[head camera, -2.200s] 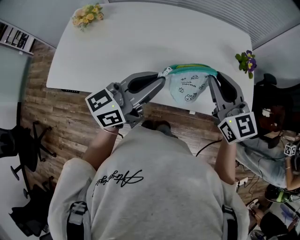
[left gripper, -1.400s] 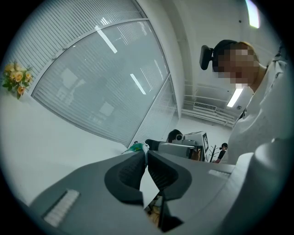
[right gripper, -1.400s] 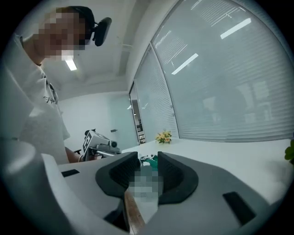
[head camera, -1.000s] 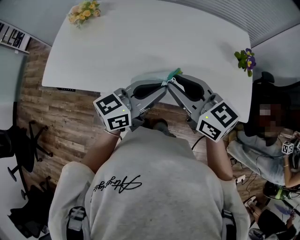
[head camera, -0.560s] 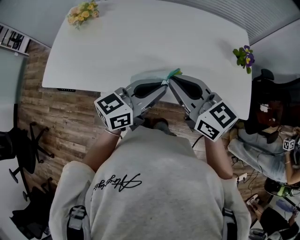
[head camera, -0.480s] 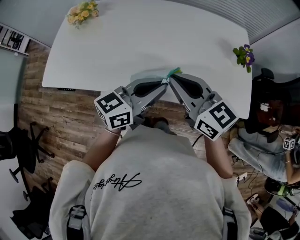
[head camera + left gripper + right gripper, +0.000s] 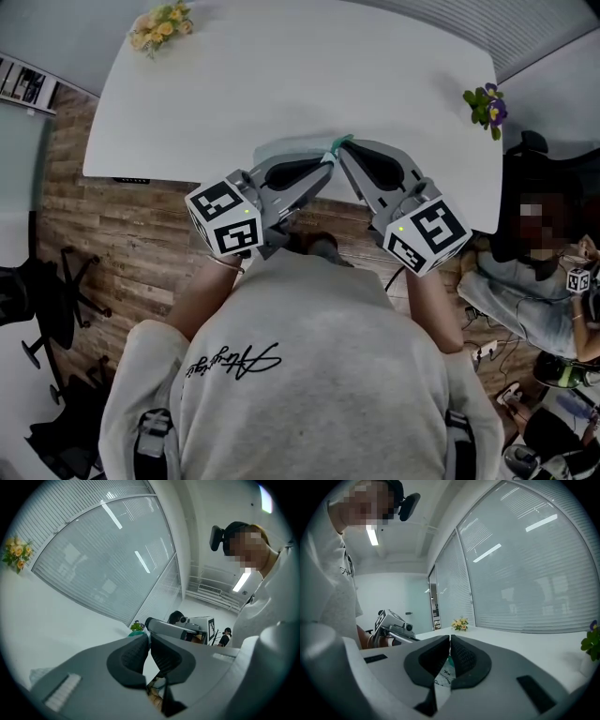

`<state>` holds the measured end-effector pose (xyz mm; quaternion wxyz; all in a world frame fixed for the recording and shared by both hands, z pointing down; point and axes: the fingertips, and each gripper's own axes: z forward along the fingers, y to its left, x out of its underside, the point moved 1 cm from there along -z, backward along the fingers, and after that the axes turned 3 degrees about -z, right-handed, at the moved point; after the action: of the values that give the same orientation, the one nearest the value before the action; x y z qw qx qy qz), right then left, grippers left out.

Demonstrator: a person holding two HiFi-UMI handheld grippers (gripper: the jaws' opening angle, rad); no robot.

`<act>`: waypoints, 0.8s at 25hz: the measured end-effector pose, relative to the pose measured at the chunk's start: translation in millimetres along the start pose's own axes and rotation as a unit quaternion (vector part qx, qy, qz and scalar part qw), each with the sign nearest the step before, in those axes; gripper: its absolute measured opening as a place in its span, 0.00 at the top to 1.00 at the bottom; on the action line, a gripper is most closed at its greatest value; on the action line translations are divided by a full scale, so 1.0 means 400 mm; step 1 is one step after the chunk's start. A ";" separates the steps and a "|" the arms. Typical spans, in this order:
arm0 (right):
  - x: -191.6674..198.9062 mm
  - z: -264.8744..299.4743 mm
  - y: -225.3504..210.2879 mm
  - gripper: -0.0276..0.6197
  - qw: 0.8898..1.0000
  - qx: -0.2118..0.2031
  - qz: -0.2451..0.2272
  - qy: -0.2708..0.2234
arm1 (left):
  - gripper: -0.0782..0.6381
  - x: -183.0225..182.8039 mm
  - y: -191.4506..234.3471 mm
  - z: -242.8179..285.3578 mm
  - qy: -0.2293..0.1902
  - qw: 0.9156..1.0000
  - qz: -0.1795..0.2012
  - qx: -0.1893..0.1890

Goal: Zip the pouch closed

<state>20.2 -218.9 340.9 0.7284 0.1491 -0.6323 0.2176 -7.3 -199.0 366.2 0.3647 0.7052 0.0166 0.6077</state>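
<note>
Only a teal zipper edge of the pouch [image 7: 339, 144] shows in the head view, above the near table edge; the grippers hide the rest. My left gripper [image 7: 328, 163] is shut on one end, with a teal bit [image 7: 136, 632] at its tips [image 7: 149, 637]. My right gripper [image 7: 341, 156] meets it tip to tip. Its jaws have just been closing and now press together [image 7: 450, 640]. White printed pouch fabric [image 7: 445, 672] is pinched between them. Whether they hold the zipper pull is hidden.
The white table [image 7: 281, 75] carries yellow flowers [image 7: 156, 24] at its far left corner and a small purple-flowered plant [image 7: 487, 103] at the far right. A seated person [image 7: 534, 272] is at the right, and a black office chair [image 7: 28, 295] stands on the wood floor at the left.
Since the earliest frame my right gripper has come from the pouch's right end to its left end, beside the left gripper. The hanging pouch is no longer spread. Over the last second, the right cube rolled slightly.
</note>
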 end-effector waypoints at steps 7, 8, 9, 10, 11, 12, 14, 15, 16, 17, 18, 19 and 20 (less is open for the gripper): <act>-0.001 -0.002 -0.015 0.94 1.000 0.013 0.006 -0.007 | 0.87 -0.012 -0.009 -0.001 0.000 1.000 0.012 0.003; -0.001 -0.002 -0.016 0.94 1.000 0.013 0.006 -0.008 | 0.87 -0.013 -0.009 -0.002 -0.001 1.000 0.013 0.003; -0.002 -0.001 -0.017 0.94 1.000 0.015 0.005 -0.009 | 0.87 -0.015 -0.009 -0.001 -0.002 1.000 0.013 0.003; -0.003 0.000 -0.020 0.94 1.000 0.018 0.002 -0.009 | 0.87 -0.017 -0.010 -0.001 -0.003 1.000 0.013 0.003; -0.003 0.000 -0.025 0.94 1.000 0.023 -0.001 -0.009 | 0.87 -0.020 -0.011 0.000 -0.005 1.000 0.013 0.005; -0.003 -0.001 -0.031 0.94 1.000 0.028 -0.003 -0.009 | 0.87 -0.023 -0.012 0.000 -0.007 1.000 0.012 0.008; -0.005 -0.003 -0.039 0.95 0.999 0.032 0.002 -0.010 | 0.87 -0.028 -0.014 -0.003 -0.011 1.000 0.005 0.014; -0.006 -0.004 -0.040 0.95 0.999 0.032 0.006 -0.012 | 0.87 -0.029 -0.015 -0.005 -0.012 1.000 0.002 0.017; -0.007 -0.005 -0.041 0.95 0.999 0.031 0.006 -0.012 | 0.87 -0.029 -0.015 -0.006 -0.013 1.000 -0.001 0.018; -0.007 -0.005 -0.041 0.95 0.999 0.032 0.004 -0.012 | 0.87 -0.029 -0.015 -0.005 -0.013 1.000 0.000 0.018; -0.007 -0.005 -0.042 0.94 0.999 0.034 0.001 -0.011 | 0.87 -0.029 -0.015 -0.004 -0.011 1.000 0.003 0.017; -0.007 -0.005 -0.044 0.94 0.999 0.036 0.000 -0.011 | 0.87 -0.029 -0.016 -0.001 -0.009 1.000 0.008 0.015; -0.006 -0.007 -0.047 0.94 0.999 0.038 0.000 -0.011 | 0.87 -0.030 -0.017 0.002 -0.007 1.000 0.013 0.015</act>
<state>31.7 -234.0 339.0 0.7151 0.1788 -0.6319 0.2396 -6.8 -200.0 352.4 0.3467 0.7151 0.0141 0.6068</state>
